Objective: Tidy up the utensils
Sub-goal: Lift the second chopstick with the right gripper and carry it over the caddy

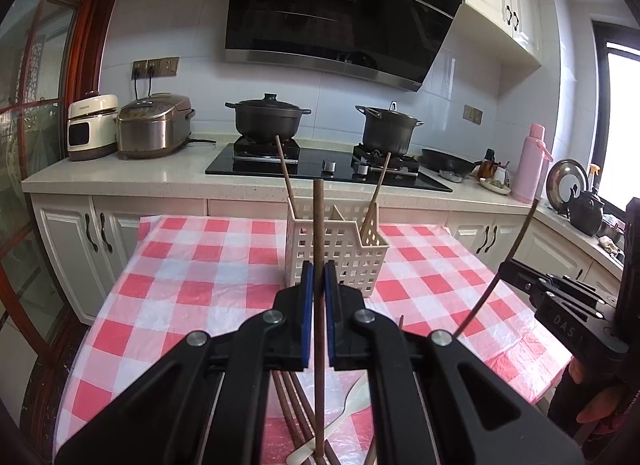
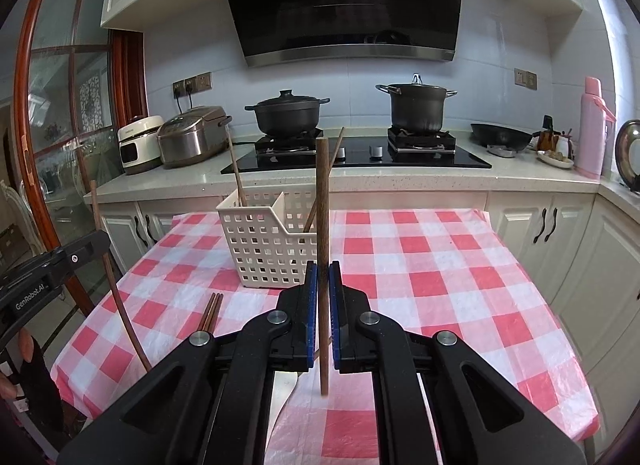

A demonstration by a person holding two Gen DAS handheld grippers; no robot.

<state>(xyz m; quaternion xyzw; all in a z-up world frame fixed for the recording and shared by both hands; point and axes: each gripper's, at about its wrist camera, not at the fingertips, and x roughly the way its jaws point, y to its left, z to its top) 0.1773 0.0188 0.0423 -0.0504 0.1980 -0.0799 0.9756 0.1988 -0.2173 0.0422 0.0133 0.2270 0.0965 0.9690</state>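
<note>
My left gripper [image 1: 319,271] is shut on a brown chopstick [image 1: 319,233] held upright above the red-checked table [image 1: 192,265], just before the white utensil basket [image 1: 340,253]. My right gripper [image 2: 323,271] is shut on another upright brown chopstick [image 2: 322,205], right of the basket [image 2: 268,249]. The basket holds two wooden utensils [image 1: 285,169] leaning outward. More brown chopsticks [image 1: 294,421] and a pale spoon [image 1: 340,421] lie on the cloth under my left gripper. A pair of chopsticks [image 2: 211,311] lies left of my right gripper.
Behind the table runs a counter with a stove [image 2: 356,157], two black pots [image 2: 286,113], rice cookers [image 2: 192,137], a pan [image 2: 502,135] and a pink flask [image 2: 592,129]. The right gripper shows at the right of the left wrist view [image 1: 576,305]. White cabinets [image 1: 80,241] stand below.
</note>
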